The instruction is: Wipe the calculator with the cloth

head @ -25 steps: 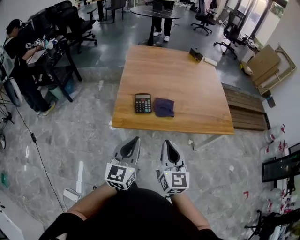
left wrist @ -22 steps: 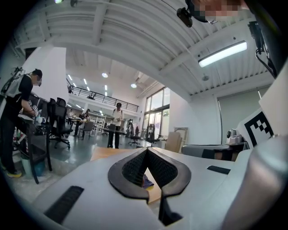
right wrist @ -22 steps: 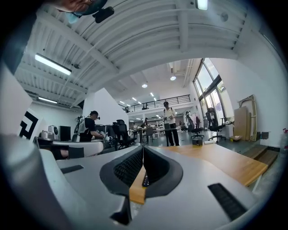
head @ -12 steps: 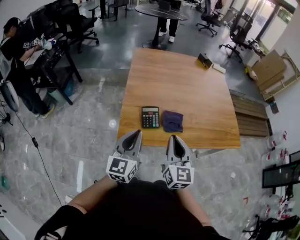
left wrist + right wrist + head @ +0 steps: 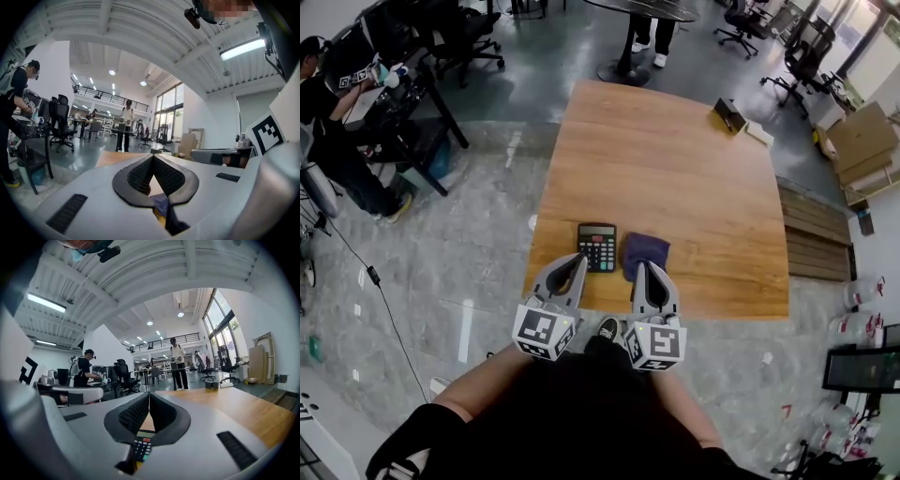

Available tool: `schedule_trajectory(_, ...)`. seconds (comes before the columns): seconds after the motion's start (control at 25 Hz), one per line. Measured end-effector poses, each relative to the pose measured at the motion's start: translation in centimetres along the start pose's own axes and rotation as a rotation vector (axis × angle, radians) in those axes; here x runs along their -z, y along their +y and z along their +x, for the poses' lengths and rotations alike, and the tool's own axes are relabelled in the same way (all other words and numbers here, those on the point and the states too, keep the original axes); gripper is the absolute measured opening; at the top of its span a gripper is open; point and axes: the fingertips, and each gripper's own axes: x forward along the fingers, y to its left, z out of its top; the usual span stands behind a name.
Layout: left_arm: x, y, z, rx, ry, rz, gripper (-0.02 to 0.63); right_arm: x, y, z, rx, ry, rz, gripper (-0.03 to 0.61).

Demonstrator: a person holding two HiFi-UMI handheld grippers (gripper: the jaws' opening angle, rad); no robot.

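Observation:
A black calculator lies near the front edge of the wooden table, with a crumpled dark blue cloth just to its right. My left gripper is shut and empty, its tip at the table's near edge just short of the calculator. My right gripper is also shut and empty, its tip over the near edge of the cloth. In the left gripper view the closed gripper shows the cloth through its gap. In the right gripper view the closed gripper shows the calculator.
A small dark box and a white item sit at the table's far right corner. A wooden pallet lies right of the table. A person stands at a desk with chairs at far left; another person stands beyond the table.
Both grippers, still shut, have moved forward from over the floor to the table's near edge. The calculator and cloth now lie right in front of their tips.

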Motion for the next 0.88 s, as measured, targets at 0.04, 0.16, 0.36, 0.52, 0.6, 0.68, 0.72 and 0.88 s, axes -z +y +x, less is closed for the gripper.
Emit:
schedule_trajectory(0.04, -0.1, 0.1, 1.0, -0.002, 0.005, 0.003, 0.008, -0.1, -0.6, 0.9, -0.011, 0.003, 0.002, 0.015)
schedule_trajectory(0.16, -0.1, 0.4, 3.9, -0.020, 0.023, 0.006, 0.007, -0.4, -2.1, 3.5, -0.047, 0.013, 0.007, 0.015)
schedule_trajectory(0.36, -0.1, 0.5, 7.6, -0.056, 0.047, -0.005, 0.006, -0.5, -4.1, 6.7, -0.106, 0.036, 0.018, 0.015)
schedule_trajectory(0.52, 0.5, 0.8, 9.5, -0.085, 0.077, -0.017, 0.006, 0.0, -5.1, 8.4, -0.138, 0.057, 0.027, 0.015)
schedule_trajectory(0.6, 0.9, 1.1, 10.2, -0.099, 0.085, -0.018, 0.006, 0.4, -5.5, 9.0, -0.147, 0.064, 0.034, 0.015)
schedule_trajectory(0.68, 1.5, 1.4, 10.8, -0.107, 0.096, -0.018, 0.006, 1.1, -5.6, 9.6, -0.152, 0.076, 0.038, 0.015)
schedule_trajectory(0.72, 1.9, 1.5, 11.0, -0.106, 0.105, -0.019, 0.006, 1.6, -5.6, 9.9, -0.152, 0.086, 0.039, 0.015)
schedule_trajectory(0.88, 3.6, 2.2, 11.3, -0.078, 0.148, -0.032, 0.006, 3.6, -4.8, 10.8, -0.148, 0.127, 0.033, 0.015)
